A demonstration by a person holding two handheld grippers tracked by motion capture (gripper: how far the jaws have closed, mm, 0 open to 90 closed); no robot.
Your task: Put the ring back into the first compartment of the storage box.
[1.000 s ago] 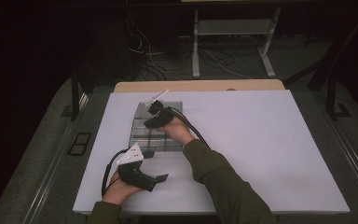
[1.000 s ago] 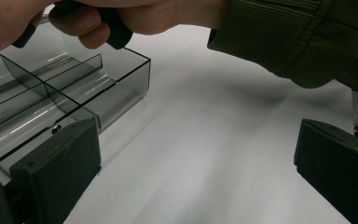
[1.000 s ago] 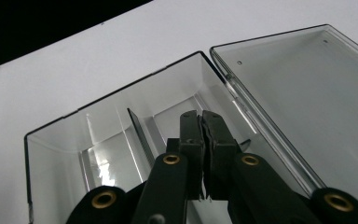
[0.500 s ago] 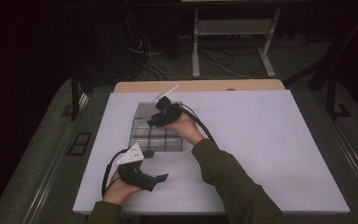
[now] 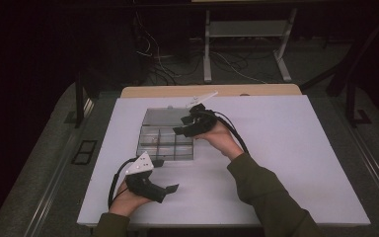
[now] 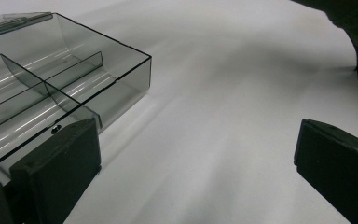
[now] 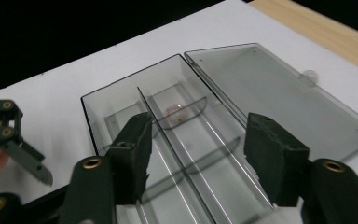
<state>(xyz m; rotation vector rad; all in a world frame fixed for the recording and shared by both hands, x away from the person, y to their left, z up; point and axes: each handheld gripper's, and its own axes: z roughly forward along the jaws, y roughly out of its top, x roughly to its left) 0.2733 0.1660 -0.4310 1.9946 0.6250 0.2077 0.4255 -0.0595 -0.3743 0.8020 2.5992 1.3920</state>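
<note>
Room: dark all around, with a white counter (image 5: 286, 163) under the light.
Box: a clear grey box (image 5: 167, 140) with little walls inside sat on the counter, left of the middle; its lid (image 7: 279, 93) lay open and flat behind it.
Small thing: something tiny and pinkish (image 7: 175, 110) lay in one part of the box; too small to tell what.
Right gripper (image 5: 183, 129): hung over the box, jaws spread, nothing between them.
Left gripper (image 5: 170, 188): rested near the front edge, just beside the box corner, jaws wide apart and empty.
Risk: the open jaws could bump a thin inner wall and push the light box.
Change: a second ago the right jaws were pressed together; they had just been opening, and the hand had lifted.
</note>
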